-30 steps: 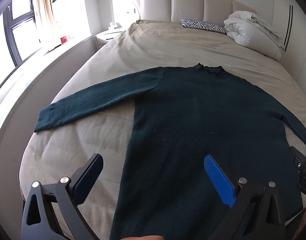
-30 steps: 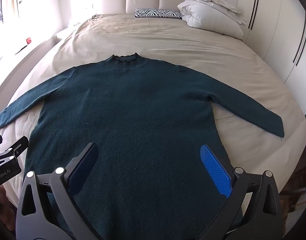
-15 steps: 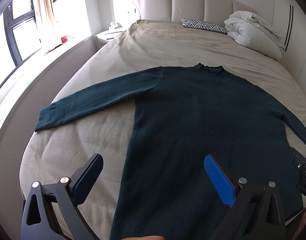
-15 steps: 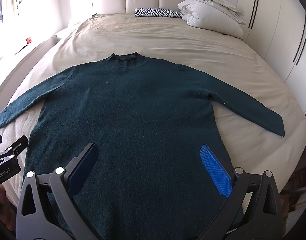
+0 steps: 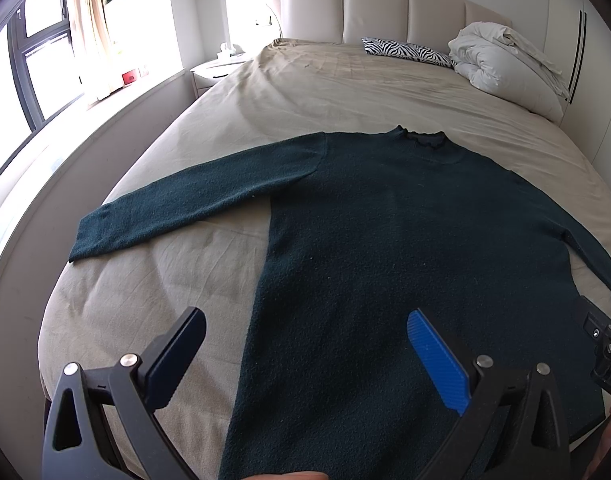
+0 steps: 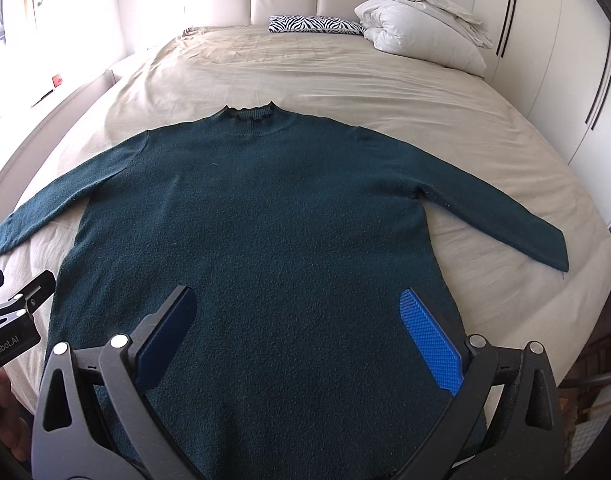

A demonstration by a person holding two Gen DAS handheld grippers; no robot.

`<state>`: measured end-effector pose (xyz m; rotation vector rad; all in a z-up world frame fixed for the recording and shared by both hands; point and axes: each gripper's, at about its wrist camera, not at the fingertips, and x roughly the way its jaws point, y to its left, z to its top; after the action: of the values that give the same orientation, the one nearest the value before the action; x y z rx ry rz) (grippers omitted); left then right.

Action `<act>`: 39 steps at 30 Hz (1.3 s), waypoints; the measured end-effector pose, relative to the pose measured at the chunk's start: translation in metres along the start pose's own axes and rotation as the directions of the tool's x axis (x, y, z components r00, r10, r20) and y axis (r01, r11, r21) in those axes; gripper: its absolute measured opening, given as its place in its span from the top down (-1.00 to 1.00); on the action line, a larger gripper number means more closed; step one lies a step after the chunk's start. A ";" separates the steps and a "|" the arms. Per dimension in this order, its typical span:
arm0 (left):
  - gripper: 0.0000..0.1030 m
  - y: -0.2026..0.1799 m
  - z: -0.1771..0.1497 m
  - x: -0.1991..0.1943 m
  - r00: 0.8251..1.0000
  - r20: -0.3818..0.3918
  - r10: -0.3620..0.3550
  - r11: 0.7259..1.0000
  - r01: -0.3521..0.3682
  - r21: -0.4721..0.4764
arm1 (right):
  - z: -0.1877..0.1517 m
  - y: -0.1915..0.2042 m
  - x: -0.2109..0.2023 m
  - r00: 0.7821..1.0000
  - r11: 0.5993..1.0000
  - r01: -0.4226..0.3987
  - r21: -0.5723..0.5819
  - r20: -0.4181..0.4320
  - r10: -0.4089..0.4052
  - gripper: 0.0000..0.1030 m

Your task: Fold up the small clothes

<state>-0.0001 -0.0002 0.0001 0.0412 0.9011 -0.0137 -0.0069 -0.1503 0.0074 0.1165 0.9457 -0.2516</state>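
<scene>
A dark teal long-sleeved sweater point(image 5: 405, 248) lies flat on the beige bed, collar toward the headboard, both sleeves spread out; it also shows in the right wrist view point(image 6: 265, 220). My left gripper point(image 5: 305, 320) is open and empty above the sweater's lower left edge. My right gripper point(image 6: 299, 304) is open and empty above the lower middle of the sweater. The left sleeve cuff point(image 5: 89, 236) lies near the bed's left edge; the right sleeve cuff point(image 6: 545, 248) lies near the right edge.
The beige bed sheet point(image 5: 325, 80) stretches to a padded headboard point(image 5: 385, 4). A zebra pillow point(image 6: 313, 24) and a white bundled duvet point(image 6: 421, 28) lie at the head. A window ledge point(image 5: 65, 120) runs left; wardrobe doors point(image 6: 565, 60) stand right.
Both grippers have shifted very slightly; the sweater has not moved.
</scene>
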 end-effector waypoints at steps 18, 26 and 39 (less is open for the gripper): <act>-1.00 0.000 0.000 0.000 1.000 -0.001 0.000 1.000 0.000 0.000 | -0.004 -0.001 0.003 1.000 1.000 0.001 0.006 -0.002 -0.001 -1.00; -1.00 0.000 0.000 0.000 1.000 -0.001 -0.001 1.000 0.001 -0.001 | -0.005 -0.002 0.003 1.000 1.000 0.000 0.005 -0.004 0.000 -1.00; -1.00 0.000 0.000 0.000 1.000 -0.001 0.000 1.000 0.000 -0.001 | -0.003 -0.001 0.004 1.000 1.000 0.000 0.004 -0.006 0.000 -1.00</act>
<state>-0.0002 -0.0002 0.0002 0.0397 0.9020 -0.0132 -0.0074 -0.1512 0.0025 0.1213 0.9507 -0.2531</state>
